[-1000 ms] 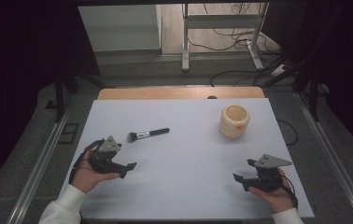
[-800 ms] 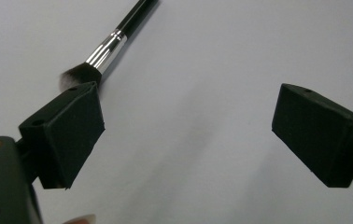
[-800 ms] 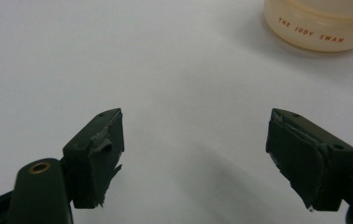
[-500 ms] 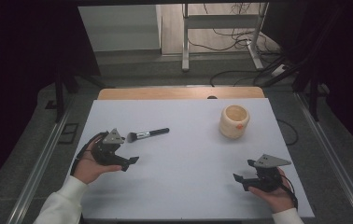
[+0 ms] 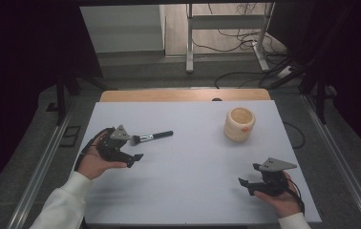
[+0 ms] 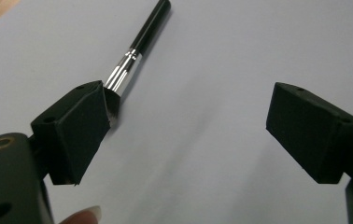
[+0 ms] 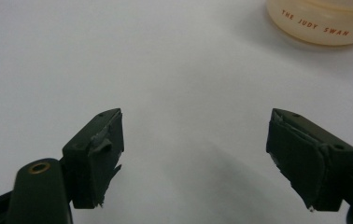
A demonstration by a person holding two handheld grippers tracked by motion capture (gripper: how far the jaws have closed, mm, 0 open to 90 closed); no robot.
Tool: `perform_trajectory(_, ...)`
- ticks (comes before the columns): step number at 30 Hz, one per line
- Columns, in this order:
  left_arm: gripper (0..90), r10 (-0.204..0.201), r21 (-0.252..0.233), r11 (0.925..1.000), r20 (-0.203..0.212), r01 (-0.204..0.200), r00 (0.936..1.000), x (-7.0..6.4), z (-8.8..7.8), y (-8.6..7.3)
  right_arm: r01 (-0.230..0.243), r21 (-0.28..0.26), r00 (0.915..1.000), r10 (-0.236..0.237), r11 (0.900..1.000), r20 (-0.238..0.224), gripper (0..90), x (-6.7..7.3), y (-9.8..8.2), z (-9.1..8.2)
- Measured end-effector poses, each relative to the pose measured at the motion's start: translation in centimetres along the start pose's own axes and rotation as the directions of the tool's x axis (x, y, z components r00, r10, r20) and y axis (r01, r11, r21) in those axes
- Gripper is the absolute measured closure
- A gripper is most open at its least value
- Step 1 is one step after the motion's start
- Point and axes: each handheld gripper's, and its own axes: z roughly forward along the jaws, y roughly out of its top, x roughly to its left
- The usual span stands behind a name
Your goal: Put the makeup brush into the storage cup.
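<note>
A makeup brush [image 5: 152, 137] with a black handle and silver ferrule lies on the white table [image 5: 188, 191], left of centre. My left gripper [image 5: 134, 148] hovers at its bristle end, open, its jaws having just been closing a little. In the left gripper view the brush [image 6: 137, 49] runs away behind the left jaw, its head hidden there, and nothing lies between the jaws of my left gripper [image 6: 188, 126]. My right gripper [image 5: 248, 174] rests open near the front right. A cream cup [image 5: 239, 124] stands at the back right, beyond my right gripper [image 7: 193, 149], and the cup [image 7: 319, 23] bears red lettering.
A wooden strip [image 5: 183, 94] borders the table's far edge. Metal rails [image 5: 45, 162] run along both sides. Cables and a stand's legs lie on the floor beyond.
My left hand has moved away from the person and slightly right, bringing its gripper up to the brush's bristle end. The right hand and gripper have stayed put.
</note>
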Motion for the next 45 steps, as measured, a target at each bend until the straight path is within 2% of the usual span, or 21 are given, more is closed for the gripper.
perform_trajectory(3,13.6,0.001,-0.003,1.0,-0.003,-0.001,1.0,0.2,0.2,0.0,0.006,0.005,1.0,-0.006,1.0,0.006,19.6,0.0,0.0,0.0)
perform_trajectory(15,12.7,0.061,-0.018,0.998,-0.005,-0.061,0.9981,0.9,0.5,0.9,0.007,0.01,0.9999,-0.007,1.0,0.008,19.6,0.1,0.0,0.1)
perform_trajectory(18,12.5,0.083,-0.01,0.9965,-0.017,-0.083,0.9964,1.3,0.7,1.2,0.008,0.011,0.9999,-0.008,1.0,0.008,19.6,0.1,0.0,0.1)
perform_trajectory(25,13.0,0.102,0.002,0.9948,-0.026,-0.102,0.9945,2.2,1.2,1.5,0.012,0.012,0.9999,-0.012,1.0,0.008,19.6,0.1,0.0,0.1)
perform_trajectory(27,13.9,0.096,-0.012,0.9953,-0.02,-0.097,0.9951,2.4,1.3,1.5,0.014,0.013,0.9999,-0.014,1.0,0.008,19.7,0.1,0.0,0.1)
perform_trajectory(32,14.7,0.122,0.005,0.9925,-0.011,-0.122,0.9925,2.8,1.6,1.7,0.014,0.016,0.9999,-0.014,1.0,0.008,19.7,0.1,0.0,0.2)
perform_trajectory(40,12.8,0.171,0.016,0.9852,-0.011,-0.17,0.9853,3.1,2.2,2.3,0.019,0.023,0.9998,-0.019,1.0,0.009,19.6,0.1,-0.1,0.2)
perform_trajectory(45,13.0,0.168,0.006,0.9858,0.008,-0.168,0.9858,3.6,2.8,2.4,0.02,0.024,0.9998,-0.02,1.0,0.008,19.6,0.1,-0.1,0.3)
